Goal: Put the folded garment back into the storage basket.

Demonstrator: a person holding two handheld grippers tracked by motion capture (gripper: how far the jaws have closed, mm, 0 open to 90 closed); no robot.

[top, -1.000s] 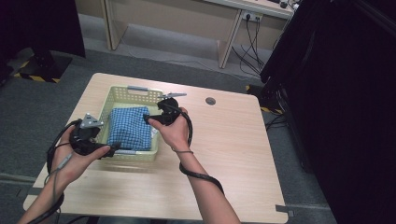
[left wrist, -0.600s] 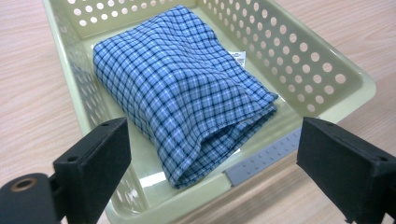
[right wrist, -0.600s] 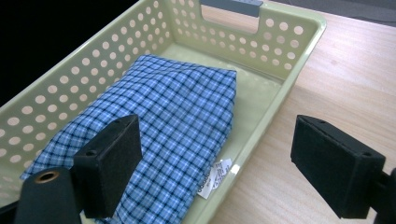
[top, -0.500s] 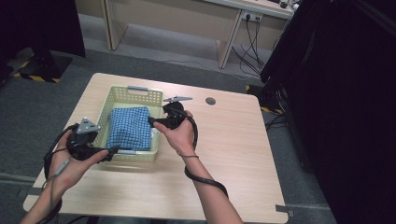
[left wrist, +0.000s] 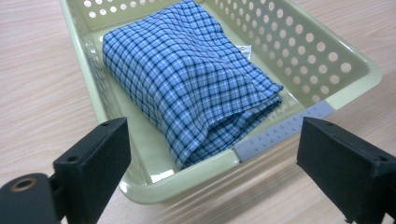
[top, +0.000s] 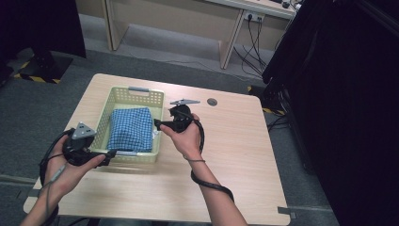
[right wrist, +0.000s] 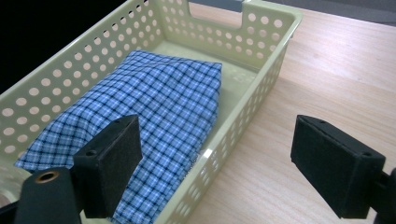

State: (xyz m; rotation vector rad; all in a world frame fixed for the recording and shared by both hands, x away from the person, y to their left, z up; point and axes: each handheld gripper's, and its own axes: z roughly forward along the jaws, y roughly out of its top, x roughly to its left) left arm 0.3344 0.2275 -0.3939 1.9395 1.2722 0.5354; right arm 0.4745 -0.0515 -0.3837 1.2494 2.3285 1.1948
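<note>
No legible text or labels

Overhead view; both close-ups sharing basket [top: 136, 96]

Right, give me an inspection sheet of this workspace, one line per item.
Surface: light wooden table, with a round cable port near its far edge.
Job's things: pale green perforated basket on the table; folded blue checked cloth lies inside it.
Clutter: nothing seen.
Grippers: left gripper open, at the basket's near corner; right gripper open, its jaws either side of the basket's right wall. Neither holds anything.
Cables: a black cable loops round the right forearm; another trails from the left gripper; more hang by the far desk.
Surroundings: grey carpet, black curtain at right.
</note>
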